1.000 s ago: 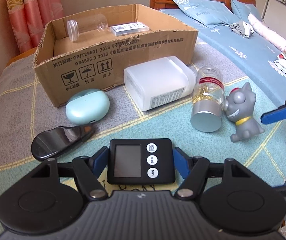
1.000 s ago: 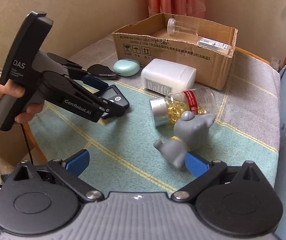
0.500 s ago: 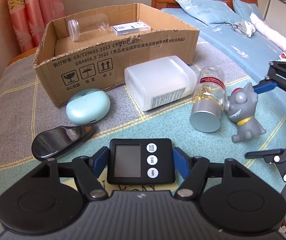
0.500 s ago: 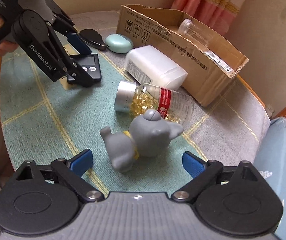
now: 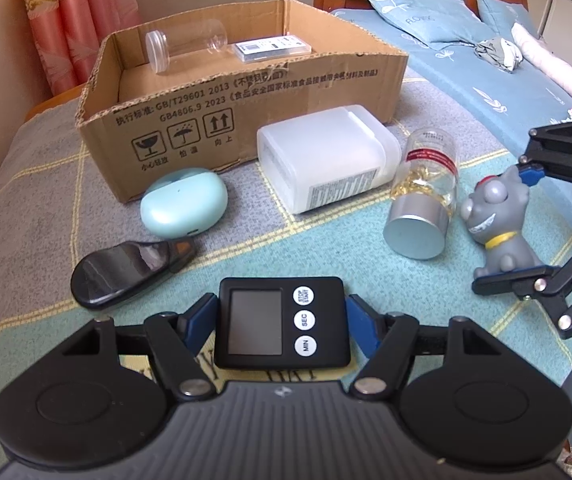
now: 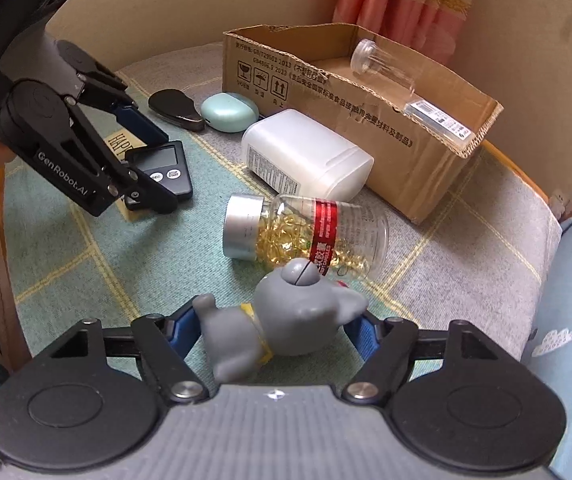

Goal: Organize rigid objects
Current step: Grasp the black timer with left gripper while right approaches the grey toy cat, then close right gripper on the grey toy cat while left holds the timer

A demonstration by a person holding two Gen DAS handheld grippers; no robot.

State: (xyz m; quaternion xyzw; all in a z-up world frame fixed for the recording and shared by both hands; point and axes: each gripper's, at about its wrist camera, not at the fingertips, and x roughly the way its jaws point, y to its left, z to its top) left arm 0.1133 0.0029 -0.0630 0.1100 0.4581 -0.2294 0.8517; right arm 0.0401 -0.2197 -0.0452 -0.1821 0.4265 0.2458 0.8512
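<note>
Left wrist view: our left gripper (image 5: 282,318) has its blue pads (image 5: 200,320) pressed on both sides of the flat black digital timer (image 5: 281,322), so it is clamped on it (screen up, STOP/START, SEC, MIN buttons readable). Timer sits low over the checked teal-and-grey cloth (image 5: 326,248).

Right wrist view: our right gripper (image 6: 274,330) straddles the grey cartoon dog figurine (image 6: 282,320), fingers apart. One pad (image 6: 182,326) is near its rear, the other by its ear; we cannot tell whether either pad touches.

Outward from there:
- clear capsule bottle with silver cap and red label (image 6: 306,236) lies on its side just beside the dog's head
- white translucent plastic box (image 5: 326,158) lies beyond it, against the cardboard box
- mint-green oval earbud case (image 5: 184,203) and glossy black teardrop-shaped object (image 5: 126,272) sit left of the timer
- open brown cardboard box (image 5: 246,108) at the far side holds a clear plastic tube (image 5: 186,48) and a flat labelled case (image 5: 272,47)
- blue-sheeted bed (image 5: 486,72) runs along the right
</note>
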